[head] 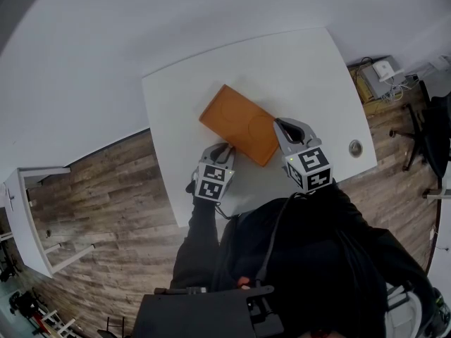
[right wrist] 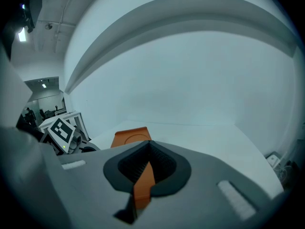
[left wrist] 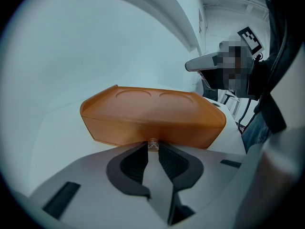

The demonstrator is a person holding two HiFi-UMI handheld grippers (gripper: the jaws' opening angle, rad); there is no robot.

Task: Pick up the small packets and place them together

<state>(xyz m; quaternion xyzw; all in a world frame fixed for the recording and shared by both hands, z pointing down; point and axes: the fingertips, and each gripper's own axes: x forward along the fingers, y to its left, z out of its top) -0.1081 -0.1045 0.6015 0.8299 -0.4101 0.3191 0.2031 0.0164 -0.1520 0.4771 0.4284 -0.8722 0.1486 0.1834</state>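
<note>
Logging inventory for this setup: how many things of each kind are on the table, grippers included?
orange tray: 1
small clear packet: 1
grippers, left gripper and right gripper: 2
Total: 4

Person: black long-sleeved top, the sleeve (head: 199, 238) reaching to the wrist. Left tool (head: 225, 148) and right tool (head: 279, 122): pale grey moulded shells with black ribbed pads (left wrist: 136, 163), each carrying a white cube (head: 311, 169) printed with black square markers and fitted with a small green light. One thin cable (head: 276, 234) trails from the right tool down the dark torso.
</note>
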